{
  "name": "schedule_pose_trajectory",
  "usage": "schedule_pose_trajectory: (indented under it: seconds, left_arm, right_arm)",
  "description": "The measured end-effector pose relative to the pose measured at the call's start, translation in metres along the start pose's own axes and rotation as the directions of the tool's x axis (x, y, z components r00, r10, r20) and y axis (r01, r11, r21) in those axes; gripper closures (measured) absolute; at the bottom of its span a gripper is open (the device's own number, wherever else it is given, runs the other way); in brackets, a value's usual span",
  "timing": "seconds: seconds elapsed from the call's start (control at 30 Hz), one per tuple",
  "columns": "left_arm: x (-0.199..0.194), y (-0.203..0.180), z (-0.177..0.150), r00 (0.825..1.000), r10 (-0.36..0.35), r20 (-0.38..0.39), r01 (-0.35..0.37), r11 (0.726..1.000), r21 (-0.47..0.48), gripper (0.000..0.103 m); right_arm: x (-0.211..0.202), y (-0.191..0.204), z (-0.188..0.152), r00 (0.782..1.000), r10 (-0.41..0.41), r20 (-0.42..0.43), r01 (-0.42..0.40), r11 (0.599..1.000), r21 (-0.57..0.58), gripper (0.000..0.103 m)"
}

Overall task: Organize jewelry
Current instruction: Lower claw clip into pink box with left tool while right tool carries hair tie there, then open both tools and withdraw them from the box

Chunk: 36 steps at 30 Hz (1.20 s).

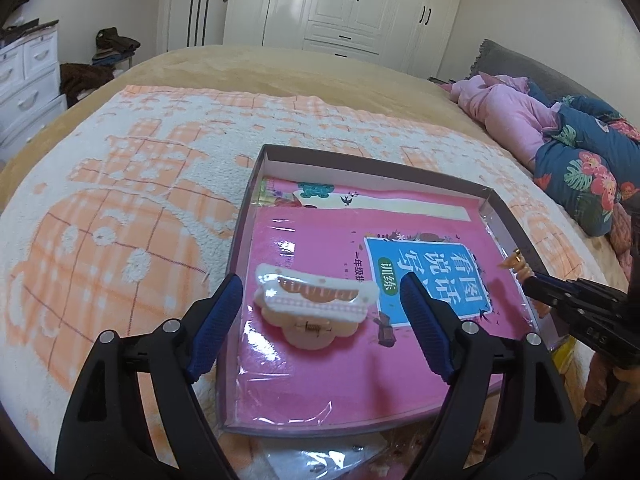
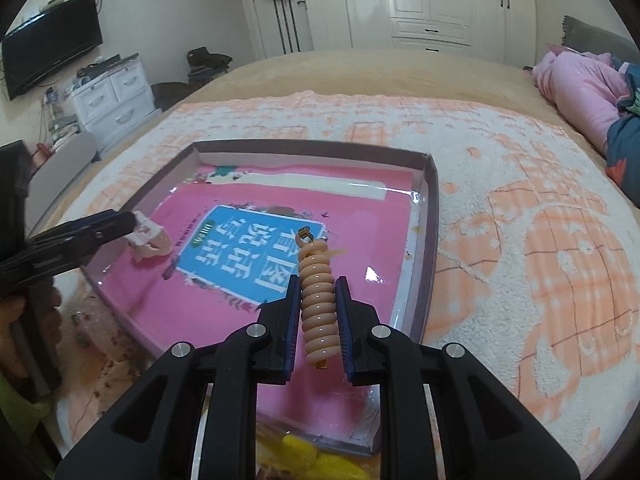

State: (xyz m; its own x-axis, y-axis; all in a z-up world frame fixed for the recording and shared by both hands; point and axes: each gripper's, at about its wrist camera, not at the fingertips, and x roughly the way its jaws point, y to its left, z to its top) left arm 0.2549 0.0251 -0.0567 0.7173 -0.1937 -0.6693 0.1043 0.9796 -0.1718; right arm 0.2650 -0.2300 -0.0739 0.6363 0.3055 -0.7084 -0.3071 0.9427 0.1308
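A white and peach hair claw clip lies on a pink book inside a shallow purple-rimmed box. My left gripper stands open around the clip, with a gap between each blue pad and it. In the right wrist view the left gripper comes in from the left, with the claw clip at its tip. My right gripper is shut on a peach spiral hair tie with a small gold end, held above the book. In the left wrist view the right gripper holds that hair tie over the box's right rim.
The box sits on a peach and white towel spread over a bed. A pink jacket and a floral quilt lie at the right. Yellow items show in a clear bag by the box's near edge. A hand holds the left gripper.
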Motion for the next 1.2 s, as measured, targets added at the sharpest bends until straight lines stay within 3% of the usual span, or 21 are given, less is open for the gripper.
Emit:
schedule_pose_trajectory:
  seconds: [0.17,0.27,0.43,0.73,0.93,1.2]
  left_arm:
    - [-0.012,0.000,-0.003,1.000,0.002,0.023,-0.002,1.000,0.001,0.026]
    - [-0.021,-0.001,-0.005,0.999,0.000,0.033,0.000,1.000,0.000,0.025]
    - [-0.038,-0.002,-0.008,0.998,-0.004,0.061,0.005,1.000,-0.010,0.023]
    - [-0.082,-0.011,-0.017,0.988,0.005,0.153,-0.004,1.000,-0.005,0.011]
    - [-0.107,-0.019,-0.025,0.978,-0.005,0.210,0.005,1.000,0.002,0.011]
    - [-0.131,-0.025,-0.038,0.964,-0.030,0.264,0.026,0.999,0.018,0.011]
  right_arm:
    - [-0.005,0.000,-0.007,1.000,-0.022,0.018,0.022,1.000,0.011,0.084]
    - [-0.015,-0.001,-0.009,0.998,-0.029,0.048,0.028,0.999,0.019,0.076]
    - [-0.049,0.002,-0.016,0.990,-0.040,0.138,0.038,0.999,0.024,0.052]
    - [-0.108,0.012,-0.033,0.960,-0.049,0.277,0.044,0.999,0.026,0.028]
    - [-0.132,0.017,-0.043,0.945,-0.059,0.323,0.055,0.998,0.021,0.020]
    - [-0.156,0.032,-0.056,0.922,-0.076,0.380,0.095,0.995,-0.033,0.017]
